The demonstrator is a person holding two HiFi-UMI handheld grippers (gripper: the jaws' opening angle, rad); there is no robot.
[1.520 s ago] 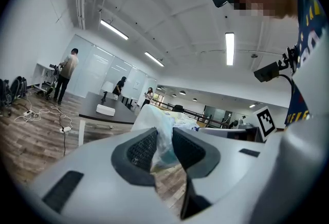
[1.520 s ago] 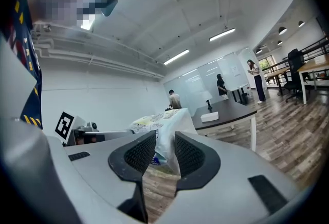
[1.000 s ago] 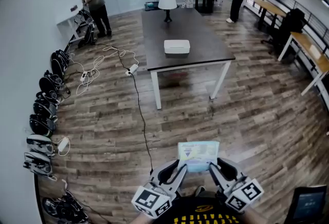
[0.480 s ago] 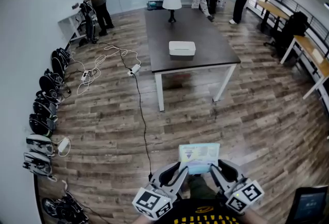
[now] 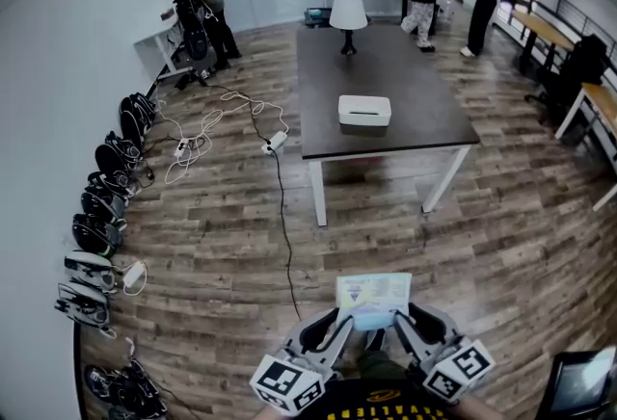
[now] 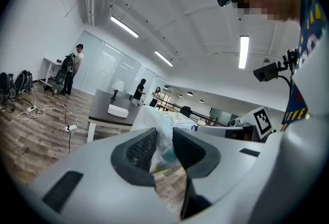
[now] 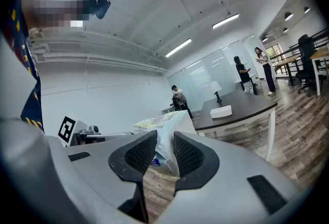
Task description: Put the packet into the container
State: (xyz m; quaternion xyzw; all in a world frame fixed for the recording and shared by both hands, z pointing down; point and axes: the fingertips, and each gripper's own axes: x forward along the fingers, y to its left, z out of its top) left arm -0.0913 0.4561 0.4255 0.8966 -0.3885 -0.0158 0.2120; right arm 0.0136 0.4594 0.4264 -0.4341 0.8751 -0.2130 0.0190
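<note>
Jaws of my left gripper [image 6: 164,140] pinch one edge of the packet [image 5: 373,298], and my right gripper [image 7: 164,143] clamps the opposite edge, so I hold it flat between them above the wood floor [image 5: 202,245]. Well ahead, the white container [image 5: 364,110] sits on the dark table [image 5: 419,81].

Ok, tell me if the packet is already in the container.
No, the packet is held above the floor, far from the container on the table.
</note>
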